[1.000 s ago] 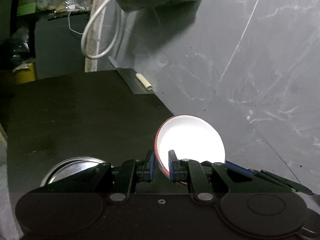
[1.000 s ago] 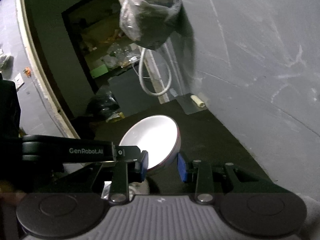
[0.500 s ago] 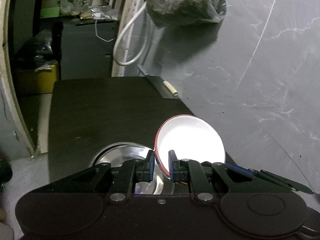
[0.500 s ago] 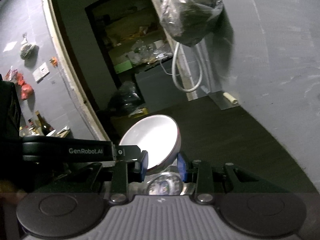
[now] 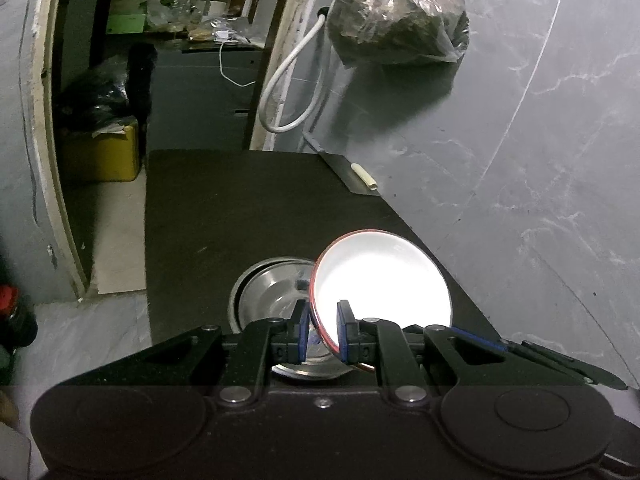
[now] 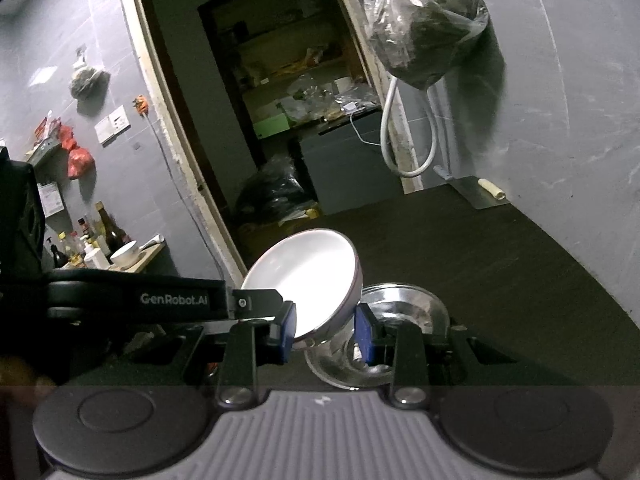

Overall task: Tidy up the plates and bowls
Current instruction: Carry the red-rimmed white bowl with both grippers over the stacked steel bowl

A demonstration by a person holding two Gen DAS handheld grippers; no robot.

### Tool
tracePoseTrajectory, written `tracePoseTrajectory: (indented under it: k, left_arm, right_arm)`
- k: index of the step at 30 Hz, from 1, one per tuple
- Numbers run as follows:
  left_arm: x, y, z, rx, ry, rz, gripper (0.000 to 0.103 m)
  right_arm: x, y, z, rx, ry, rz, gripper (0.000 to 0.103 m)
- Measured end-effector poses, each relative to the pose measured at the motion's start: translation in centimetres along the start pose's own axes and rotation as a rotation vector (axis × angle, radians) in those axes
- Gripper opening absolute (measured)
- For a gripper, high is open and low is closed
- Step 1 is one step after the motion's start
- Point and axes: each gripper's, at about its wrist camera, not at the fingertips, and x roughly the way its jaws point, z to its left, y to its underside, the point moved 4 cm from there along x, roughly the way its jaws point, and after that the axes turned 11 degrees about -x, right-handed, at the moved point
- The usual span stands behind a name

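Left gripper (image 5: 322, 330) pinches rim of red-edged white plate (image 5: 384, 280), tilted above steel bowl (image 5: 276, 292) near desk (image 5: 224, 208) front edge. Right gripper (image 6: 326, 332) clamps white bowl (image 6: 308, 276) by wall, also tilted. Risk: thin rim grips slip, dishes clash over steel bowl. Count: one plate, two bowls.

You have a red-rimmed white enamel plate (image 5: 384, 280) tilted on edge, a white round ceramic bowl (image 6: 308, 280) tilted, and a shiny steel bowl (image 5: 272, 288) resting on your dark counter (image 5: 224, 208).
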Motion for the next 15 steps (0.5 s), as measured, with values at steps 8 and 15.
tracePoseTrajectory:
  k: [8, 15]
  left_arm:
    - [-1.3, 1.0, 1.1, -0.031, 0.01, -0.008, 0.015]
    - [-1.4, 1.8, 1.4, -0.041, 0.008, 0.0, 0.015]
  right_arm:
    - [-0.7, 0.9, 1.6, -0.022, -0.003, 0.017, 0.036]
    - [-1.0, 1.5, 1.9, -0.028, -0.007, 0.044, 0.036]
